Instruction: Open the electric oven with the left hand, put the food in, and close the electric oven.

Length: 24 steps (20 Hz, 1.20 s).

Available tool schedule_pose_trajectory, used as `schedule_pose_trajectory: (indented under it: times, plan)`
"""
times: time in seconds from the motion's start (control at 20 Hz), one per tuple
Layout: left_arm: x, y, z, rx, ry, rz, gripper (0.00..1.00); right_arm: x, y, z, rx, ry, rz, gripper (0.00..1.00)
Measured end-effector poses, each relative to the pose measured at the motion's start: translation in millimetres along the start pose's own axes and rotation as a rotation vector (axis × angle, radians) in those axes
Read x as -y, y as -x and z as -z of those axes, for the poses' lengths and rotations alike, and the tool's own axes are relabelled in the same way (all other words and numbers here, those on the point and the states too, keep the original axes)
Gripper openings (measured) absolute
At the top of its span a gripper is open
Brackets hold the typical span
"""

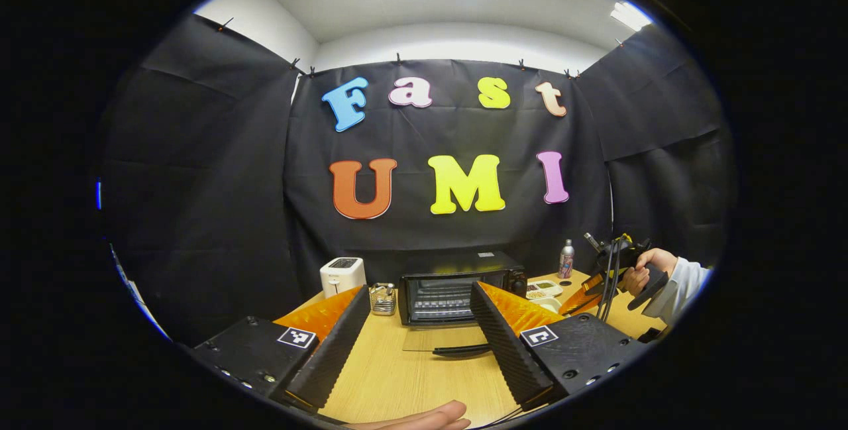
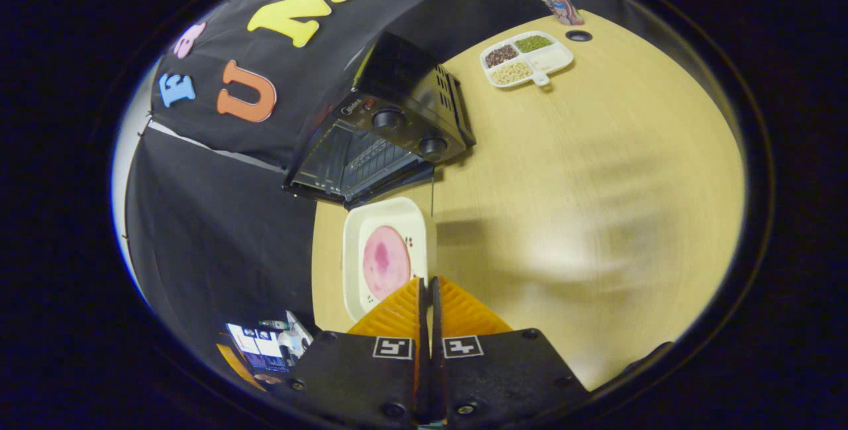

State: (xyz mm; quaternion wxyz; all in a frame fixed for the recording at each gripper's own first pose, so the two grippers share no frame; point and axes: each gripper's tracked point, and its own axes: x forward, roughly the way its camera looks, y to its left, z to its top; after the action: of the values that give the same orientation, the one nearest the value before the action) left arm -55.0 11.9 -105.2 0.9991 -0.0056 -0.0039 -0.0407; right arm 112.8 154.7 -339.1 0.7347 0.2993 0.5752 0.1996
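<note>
Left gripper view. The left hand-held gripper point(image 1: 417, 324) hangs low over the bench point(image 1: 411, 383), its fingers wide apart and holding nothing. Straight ahead stands the electric oven point(image 1: 457, 287) with its glass door point(image 1: 444, 340) folded down flat onto the bench, the handle point(image 1: 462, 350) lying just beyond the fingers; the opening step therefore appears done. Left of the oven are a small wire basket point(image 1: 383, 299) and a white toaster point(image 1: 342, 275); to its right lie a divided tray point(image 1: 544, 289) and a bottle point(image 1: 566, 259). Farther right, a hand point(image 1: 646, 271) holds the other gripper near the oven's right side. The bench between gripper and door is bare, leaving free room to draw back.

Right gripper view. The right hand-held gripper point(image 2: 427, 297) has its fingers pressed together on the near rim of a white plate point(image 2: 387, 254) carrying a pink slice of food point(image 2: 384, 261), apparently clamping it. The plate sits just in front of the open oven point(image 2: 391, 132), over the lowered door, not yet inside. Insertion and closing remain. The cavity mouth is low, so the plate must enter level; the bench to the right is wide open.
</note>
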Motion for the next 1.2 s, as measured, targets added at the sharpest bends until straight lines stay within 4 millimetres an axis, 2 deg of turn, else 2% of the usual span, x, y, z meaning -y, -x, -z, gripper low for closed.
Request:
schedule_pose_trajectory:
  times: [0.05, 0.15, 0.2, 0.3, 0.6, 0.75, 0.8, 0.9, 0.95, 1.0, 1.2]
  plan:
    - [-3, 0, 1, 0.002, -0.004, 0.001, 0.96, -8, -8, 1, 0.007, -0.001, -0.005, 0.04]
    - [-7, 1, 5, 0.002, -0.012, -0.002, 0.96, -21, -25, 4, 0.02, -0.006, -0.012, 0.04]
    - [-9, 0, 7, 0.002, -0.015, -0.005, 0.96, -28, -33, 4, 0.033, -0.012, -0.014, 0.0]
    - [-13, -1, 12, -0.002, -0.017, -0.009, 0.96, -39, -50, 3, 0.063, -0.037, -0.009, 0.04]
    - [-25, -17, 20, -0.009, -0.004, -0.027, 0.96, -69, -102, -20, 0.223, -0.176, -0.016, 0.04]
    - [-38, -24, 24, -0.011, 0.008, -0.038, 0.96, -78, -125, -41, 0.332, -0.249, -0.021, 0.04]
    - [-42, -26, 26, -0.013, 0.011, -0.042, 0.96, -88, -136, -53, 0.374, -0.277, -0.03, 0.01]
    - [-54, -31, 31, -0.01, 0.006, -0.061, 0.96, -97, -152, -71, 0.467, -0.323, -0.074, 0.04]
    - [-61, -33, 33, -0.009, 0.006, -0.071, 0.96, -101, -158, -81, 0.507, -0.343, -0.096, 0.01]
    - [-68, -36, 38, -0.014, 0.01, -0.082, 0.96, -104, -164, -89, 0.544, -0.358, -0.107, 0.05]
    - [-93, -48, 55, -0.039, 0.012, -0.122, 0.96, -116, -179, -130, 0.699, -0.365, -0.175, 0.05]
